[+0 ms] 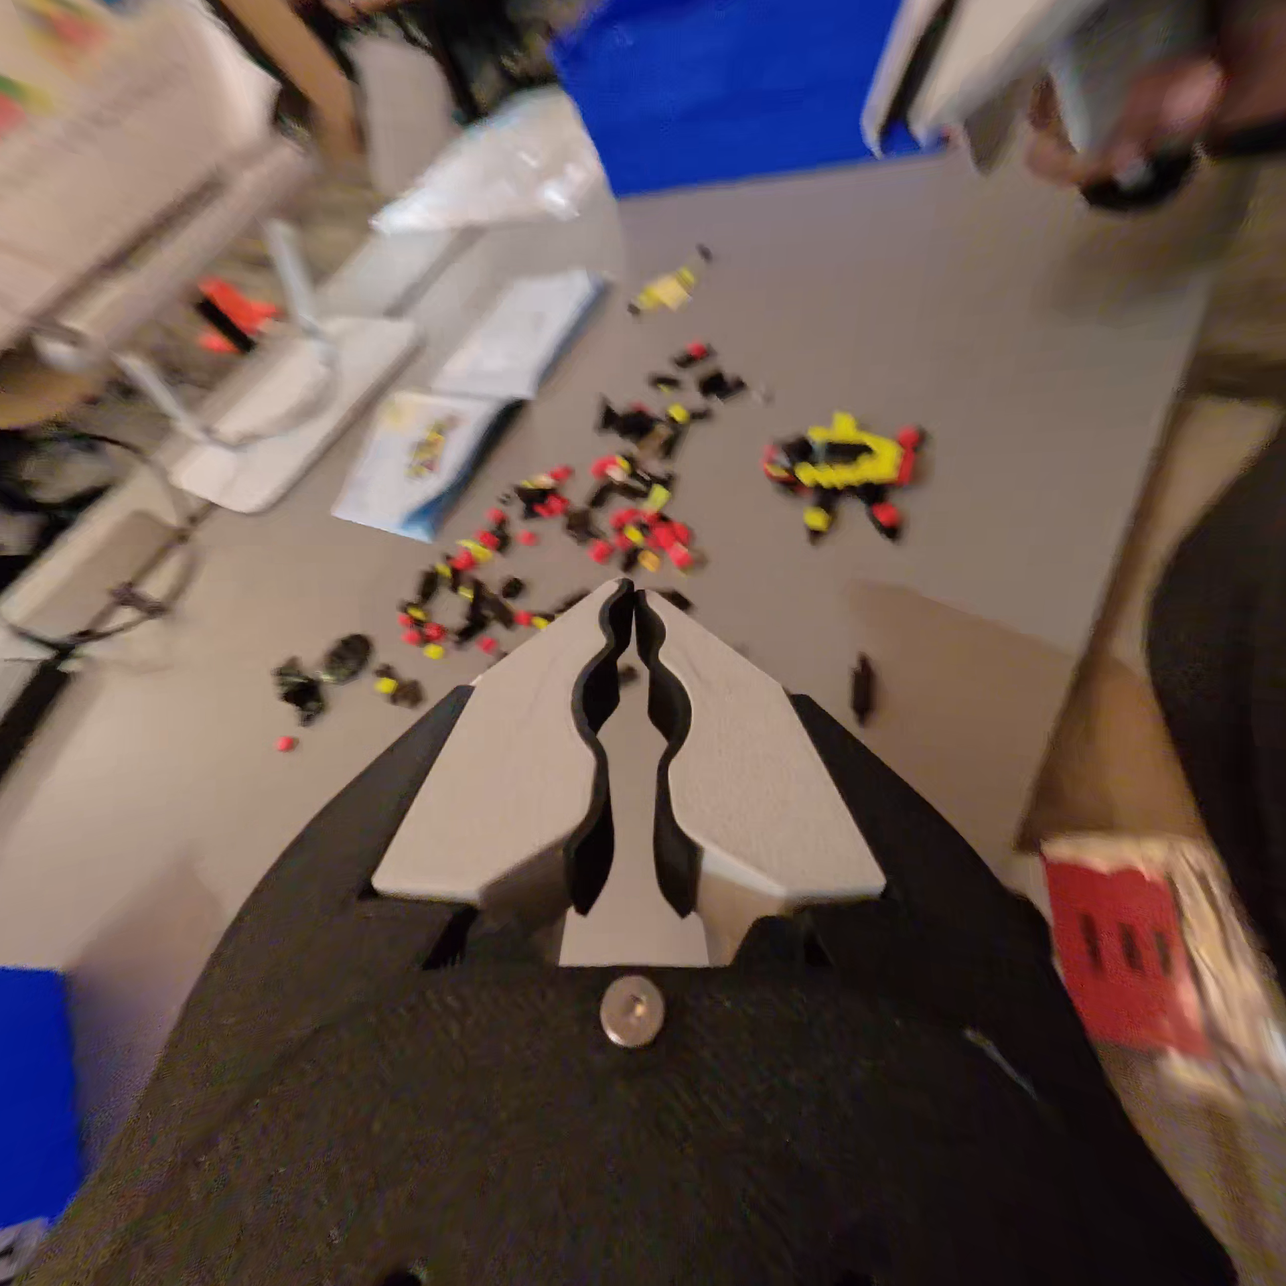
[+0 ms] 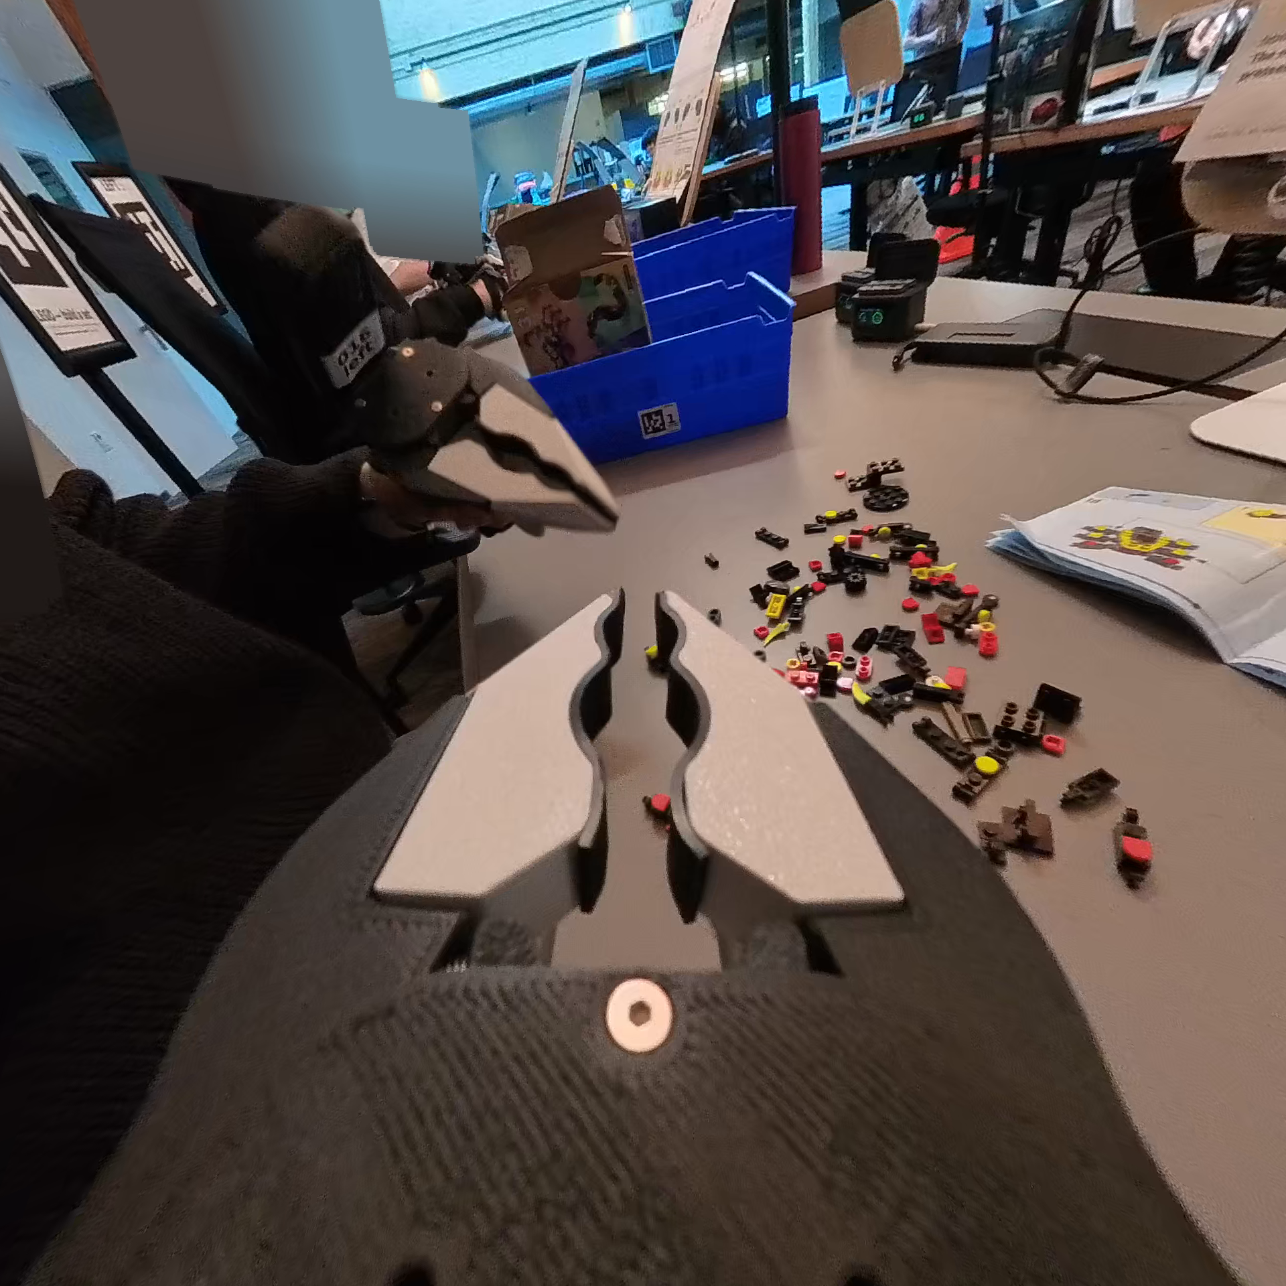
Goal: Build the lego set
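Note:
Several loose black, red and yellow lego pieces [image 2: 898, 647] lie scattered on the grey table [image 2: 1044, 1009]; they also show, blurred, in the left wrist view [image 1: 577, 536]. A partly built yellow, black and red model [image 1: 845, 466] sits on the table to the right of them. My left gripper [image 1: 634, 591] is shut with nothing seen between its tips, held above the near side of the pile; it also shows in the right wrist view [image 2: 605, 516]. My right gripper [image 2: 640, 602] is slightly open and empty, low over the table's near-left edge, left of the pieces.
An open instruction booklet [image 2: 1148, 557] lies beyond the pieces. Blue bins [image 2: 682, 376] with a cardboard box [image 2: 570, 292] stand at the table's far left. A black device with cables [image 2: 974, 341] sits behind. A person's dark sleeve [image 2: 174, 696] is at the left. About 15 cm separates my left fingertips from my right.

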Demonstrator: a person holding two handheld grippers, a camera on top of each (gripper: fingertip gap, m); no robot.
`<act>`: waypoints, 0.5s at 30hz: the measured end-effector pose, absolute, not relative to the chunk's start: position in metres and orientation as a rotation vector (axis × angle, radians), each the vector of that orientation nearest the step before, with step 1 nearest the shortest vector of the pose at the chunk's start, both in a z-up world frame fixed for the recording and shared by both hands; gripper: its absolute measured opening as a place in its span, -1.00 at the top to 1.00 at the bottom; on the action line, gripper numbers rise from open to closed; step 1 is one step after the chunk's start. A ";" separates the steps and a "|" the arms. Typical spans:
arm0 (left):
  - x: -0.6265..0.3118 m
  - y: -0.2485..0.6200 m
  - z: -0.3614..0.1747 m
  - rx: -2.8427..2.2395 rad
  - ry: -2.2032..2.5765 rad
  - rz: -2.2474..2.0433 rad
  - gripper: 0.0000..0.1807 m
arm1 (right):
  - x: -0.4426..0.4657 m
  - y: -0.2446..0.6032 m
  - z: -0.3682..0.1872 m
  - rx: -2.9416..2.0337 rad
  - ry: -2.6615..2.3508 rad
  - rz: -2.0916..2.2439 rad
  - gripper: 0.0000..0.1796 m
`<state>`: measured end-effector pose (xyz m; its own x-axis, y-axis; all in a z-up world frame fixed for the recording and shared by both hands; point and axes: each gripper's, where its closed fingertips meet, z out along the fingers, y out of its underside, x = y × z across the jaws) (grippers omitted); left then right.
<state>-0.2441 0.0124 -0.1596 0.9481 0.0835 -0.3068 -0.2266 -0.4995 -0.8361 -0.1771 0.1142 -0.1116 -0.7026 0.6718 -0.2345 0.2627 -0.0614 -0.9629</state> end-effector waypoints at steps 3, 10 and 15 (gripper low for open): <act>-0.222 0.007 -0.197 -2.247 0.193 0.163 1.00 | -0.179 0.113 -0.113 -1.014 -1.914 1.851 0.92; -0.213 -0.007 -0.208 -2.319 0.216 0.053 1.00 | -0.174 0.111 -0.115 -1.071 -1.926 1.944 0.94; -0.215 -0.006 -0.222 -2.356 0.185 -0.033 1.00 | -0.173 0.114 -0.120 -1.097 -1.938 1.966 0.91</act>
